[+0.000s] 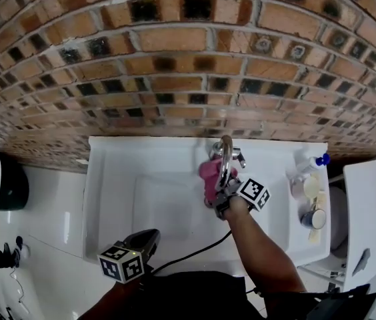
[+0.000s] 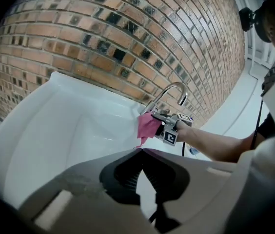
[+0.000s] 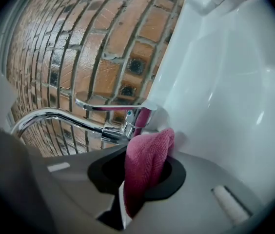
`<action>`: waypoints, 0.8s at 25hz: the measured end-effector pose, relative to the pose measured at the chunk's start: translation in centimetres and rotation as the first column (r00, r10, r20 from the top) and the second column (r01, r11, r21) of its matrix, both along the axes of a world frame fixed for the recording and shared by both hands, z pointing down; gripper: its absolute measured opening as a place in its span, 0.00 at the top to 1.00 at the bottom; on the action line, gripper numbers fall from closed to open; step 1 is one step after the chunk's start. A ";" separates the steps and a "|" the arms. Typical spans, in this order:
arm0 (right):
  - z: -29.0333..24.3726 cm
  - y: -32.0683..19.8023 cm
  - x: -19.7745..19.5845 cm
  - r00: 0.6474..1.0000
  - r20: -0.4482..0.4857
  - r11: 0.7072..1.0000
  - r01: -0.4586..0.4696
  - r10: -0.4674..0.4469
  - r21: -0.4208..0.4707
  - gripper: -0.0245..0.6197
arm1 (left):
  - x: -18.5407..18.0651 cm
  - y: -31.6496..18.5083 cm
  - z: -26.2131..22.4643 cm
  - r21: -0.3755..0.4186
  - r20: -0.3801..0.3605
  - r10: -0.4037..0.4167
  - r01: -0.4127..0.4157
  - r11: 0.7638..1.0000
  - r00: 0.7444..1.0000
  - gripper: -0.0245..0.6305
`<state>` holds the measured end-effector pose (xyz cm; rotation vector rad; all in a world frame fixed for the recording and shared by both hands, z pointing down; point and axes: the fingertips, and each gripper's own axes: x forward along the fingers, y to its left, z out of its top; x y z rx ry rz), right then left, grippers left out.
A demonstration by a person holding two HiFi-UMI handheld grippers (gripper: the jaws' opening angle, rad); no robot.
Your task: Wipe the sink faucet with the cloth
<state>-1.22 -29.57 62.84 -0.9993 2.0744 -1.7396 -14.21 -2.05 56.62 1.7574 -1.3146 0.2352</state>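
A chrome gooseneck faucet (image 1: 225,153) stands at the back edge of the white sink (image 1: 111,192). My right gripper (image 1: 220,197) is shut on a pink cloth (image 1: 209,177) and holds it against the faucet's left side, near its base. In the right gripper view the cloth (image 3: 147,162) bulges out between the jaws of that gripper (image 3: 143,175), just short of the faucet body (image 3: 112,130) and lever (image 3: 107,106). My left gripper (image 1: 143,241) hangs shut and empty over the sink's near edge. From its own view (image 2: 140,153) it faces the faucet (image 2: 170,89) and cloth (image 2: 147,126).
A brick wall (image 1: 175,59) rises straight behind the sink. A blue-capped bottle (image 1: 308,164) and a cup (image 1: 313,217) sit on the sink's right ledge. A white panel (image 1: 368,212) stands to the right and a dark round bin (image 1: 5,182) to the left. A black cable (image 1: 195,251) trails over the basin.
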 end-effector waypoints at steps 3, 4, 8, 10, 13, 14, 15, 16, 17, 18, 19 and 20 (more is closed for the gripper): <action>-0.8 -0.8 -0.8 1.000 0.011 1.000 0.005 -0.005 0.008 0.86 | -0.3 0.4 0.0 0.003 -0.003 -0.016 0.016 1.000 1.000 0.96; -1.0 -0.9 -0.9 1.000 0.007 1.000 0.006 -0.006 0.006 0.86 | -0.4 0.5 0.0 0.005 -0.005 -0.020 0.021 1.000 1.000 0.96; -2.9 -0.7 -1.1 0.999 0.048 1.000 0.009 -0.011 0.028 0.86 | -0.9 0.6 -0.4 0.025 -0.012 -0.042 0.042 0.999 0.999 0.96; -4.6 -0.5 -1.3 0.996 0.091 0.998 0.018 -0.023 0.065 0.86 | -1.0 0.6 -0.5 0.034 -0.015 -0.045 0.045 0.998 0.999 0.96; -6.5 -0.5 -1.0 0.991 0.129 0.996 0.015 -0.026 0.087 0.86 | -0.6 0.5 -0.7 0.049 -0.031 -0.041 0.043 0.998 0.999 0.96; -7.2 -0.6 -0.8 0.987 0.160 0.996 0.003 -0.016 0.085 0.86 | -0.4 0.5 -0.8 0.055 -0.036 -0.038 0.040 0.998 0.999 0.96; -8.0 -0.7 -0.7 0.979 0.203 0.997 -0.014 -0.003 0.082 0.86 | -0.2 0.5 -0.9 0.061 -0.039 -0.035 0.038 0.997 0.999 0.96; -8.8 -0.9 -0.6 0.970 0.244 0.996 -0.030 0.010 0.079 0.86 | -0.1 0.5 -1.0 0.066 -0.042 -0.033 0.036 0.997 0.999 0.96; -9.6 -1.1 -0.5 0.962 0.273 0.996 -0.041 0.018 0.078 0.86 | 0.0 0.5 -1.1 0.071 -0.043 -0.033 0.036 0.997 0.999 0.96; -10.1 -1.2 -0.5 0.959 0.284 0.996 -0.045 0.021 0.080 0.86 | 0.0 0.6 -1.2 0.075 -0.044 -0.033 0.037 0.997 0.998 0.96; -10.5 -1.2 -0.6 0.959 0.284 0.995 -0.045 0.019 0.084 0.86 | -0.1 0.8 -1.3 0.079 -0.045 -0.036 0.040 0.996 0.998 0.96; -10.8 -1.1 -0.6 0.959 0.283 0.995 -0.044 0.016 0.091 0.86 | -0.2 0.9 -1.4 0.082 -0.046 -0.041 0.045 0.996 0.998 0.96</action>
